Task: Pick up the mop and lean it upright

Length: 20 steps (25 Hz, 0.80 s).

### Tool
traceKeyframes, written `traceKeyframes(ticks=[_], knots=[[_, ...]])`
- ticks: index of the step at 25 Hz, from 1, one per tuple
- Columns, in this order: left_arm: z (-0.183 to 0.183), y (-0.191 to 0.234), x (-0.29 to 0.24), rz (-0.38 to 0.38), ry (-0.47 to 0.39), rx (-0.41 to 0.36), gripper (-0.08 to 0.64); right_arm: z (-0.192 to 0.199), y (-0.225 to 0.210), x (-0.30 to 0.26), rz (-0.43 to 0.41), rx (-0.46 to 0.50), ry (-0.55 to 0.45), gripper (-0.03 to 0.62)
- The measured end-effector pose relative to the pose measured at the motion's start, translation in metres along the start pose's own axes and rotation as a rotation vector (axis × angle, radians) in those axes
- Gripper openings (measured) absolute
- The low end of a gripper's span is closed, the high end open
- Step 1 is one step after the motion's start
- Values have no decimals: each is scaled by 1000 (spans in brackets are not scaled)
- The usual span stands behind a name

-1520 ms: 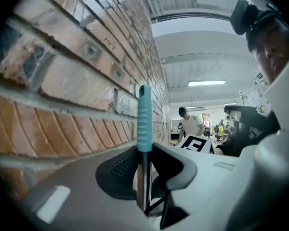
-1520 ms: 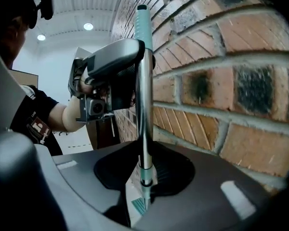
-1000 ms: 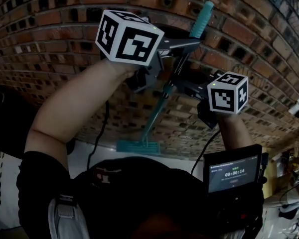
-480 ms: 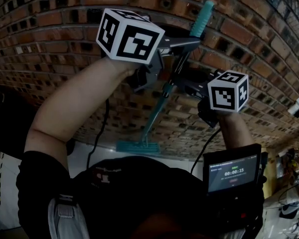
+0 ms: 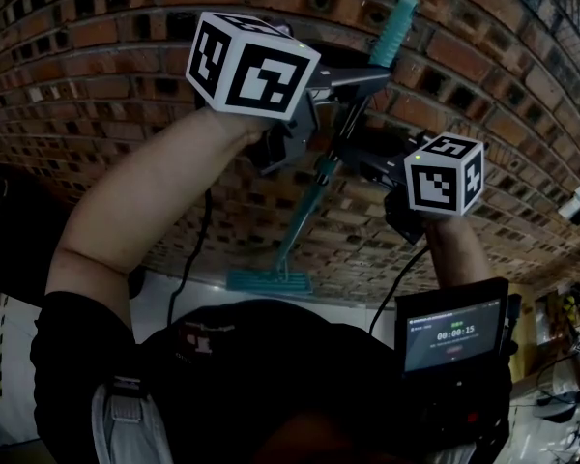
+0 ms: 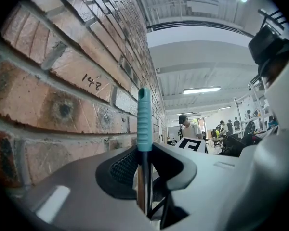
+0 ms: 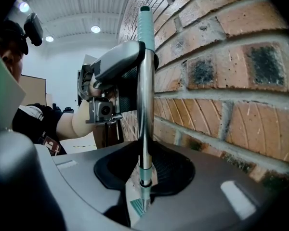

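The mop stands nearly upright against the brick wall [image 5: 97,85]. Its teal grip [image 5: 394,29] is at the top, and its flat teal head [image 5: 268,281] rests on the floor at the wall's foot. My left gripper [image 5: 353,83] is shut on the mop's pole just under the grip [image 6: 144,119], the pole running between its black pads [image 6: 123,170]. My right gripper [image 5: 333,162] is shut on the metal pole [image 7: 145,105] a little lower down. In the right gripper view the left gripper [image 7: 118,64] shows higher up the pole, and the mop head [image 7: 137,206] shows below the jaws.
The brick wall [image 7: 221,95] lies right behind the pole. Pale floor [image 5: 203,298] runs along its base. A small screen [image 5: 451,336] sits on the right forearm. A dark object [image 5: 10,230] stands at the left. People and desks [image 6: 188,126] fill the far room.
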<state>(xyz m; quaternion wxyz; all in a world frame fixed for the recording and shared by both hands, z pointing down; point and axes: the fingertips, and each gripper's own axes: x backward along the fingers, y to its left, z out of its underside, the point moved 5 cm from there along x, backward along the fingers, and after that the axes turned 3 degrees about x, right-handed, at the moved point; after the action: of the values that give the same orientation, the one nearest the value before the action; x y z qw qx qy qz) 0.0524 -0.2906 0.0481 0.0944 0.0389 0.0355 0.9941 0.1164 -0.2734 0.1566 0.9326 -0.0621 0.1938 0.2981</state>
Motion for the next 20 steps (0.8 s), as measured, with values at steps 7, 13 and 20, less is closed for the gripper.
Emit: traceKeyframes(ticks=[7, 13, 20], knots=[[21, 2, 0, -8, 7, 17, 91, 19, -1, -7, 3, -8, 15, 104], [59, 8, 3, -27, 22, 36, 91, 53, 0, -23, -2, -15, 42, 104], [109, 4, 9, -67, 34, 11, 91, 103, 3, -41, -1, 12, 56, 104]])
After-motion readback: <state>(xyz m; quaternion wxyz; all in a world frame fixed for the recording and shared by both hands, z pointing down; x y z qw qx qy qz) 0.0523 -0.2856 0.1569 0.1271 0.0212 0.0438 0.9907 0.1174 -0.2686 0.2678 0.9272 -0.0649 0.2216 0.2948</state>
